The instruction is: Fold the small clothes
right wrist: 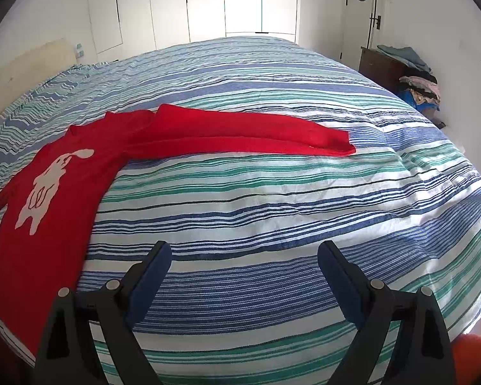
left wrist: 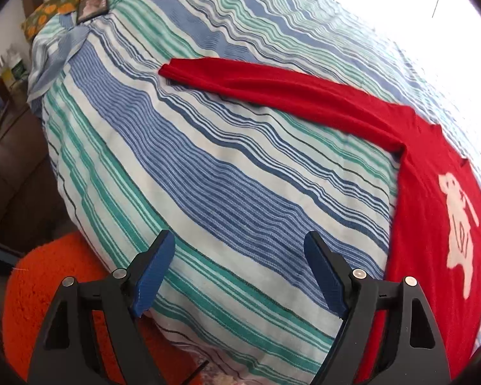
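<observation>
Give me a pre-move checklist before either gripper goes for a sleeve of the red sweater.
1. Left gripper open, nothing between its fingers: ok.
2. Right gripper open, nothing between its fingers: ok.
3. Sweater lying flat on the bed, print up: ok.
4. One sleeve stretched out flat in the left view: ok.
5. The other sleeve stretched out flat in the right view: ok.
6. Hem straight: cannot tell, it is cut off in both views.
</observation>
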A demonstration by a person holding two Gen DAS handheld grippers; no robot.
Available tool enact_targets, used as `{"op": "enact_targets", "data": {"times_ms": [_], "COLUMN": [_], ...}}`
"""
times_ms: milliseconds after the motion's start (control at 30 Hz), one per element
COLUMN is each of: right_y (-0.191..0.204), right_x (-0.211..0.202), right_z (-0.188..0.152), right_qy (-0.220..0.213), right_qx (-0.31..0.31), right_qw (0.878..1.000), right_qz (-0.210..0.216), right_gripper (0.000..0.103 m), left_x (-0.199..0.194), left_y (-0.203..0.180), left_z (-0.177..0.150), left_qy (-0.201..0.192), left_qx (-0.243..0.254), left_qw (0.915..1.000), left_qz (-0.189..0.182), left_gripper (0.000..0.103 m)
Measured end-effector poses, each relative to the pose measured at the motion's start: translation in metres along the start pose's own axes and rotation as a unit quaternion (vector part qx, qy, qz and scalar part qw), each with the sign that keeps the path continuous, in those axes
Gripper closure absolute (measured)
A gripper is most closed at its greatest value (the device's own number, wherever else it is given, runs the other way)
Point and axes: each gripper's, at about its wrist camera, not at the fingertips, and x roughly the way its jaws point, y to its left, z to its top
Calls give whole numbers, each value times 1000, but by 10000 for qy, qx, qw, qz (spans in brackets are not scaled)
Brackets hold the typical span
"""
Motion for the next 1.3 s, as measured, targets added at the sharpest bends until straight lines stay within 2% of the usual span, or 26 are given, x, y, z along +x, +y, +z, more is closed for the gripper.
{"op": "enact_targets", "data": {"times_ms": [733,1300], "right_y": [9,4], "right_x": [-21,-26], "right_z": [-5,-4], "right_qy": [-158,-218], "right_qx": [-335,-209], "right_qw": [9993,9995], "right_qz": [-74,-61], "right_gripper": [11,11], "left_x": [-10,-10], "left_y": [15,11], "left_z": [0,-3], "left_qy": [11,-13], "left_qx": [-282,-168], "left_qw": [9995,9998], "left_qz": [-123,-81], "left_gripper": [19,19]}}
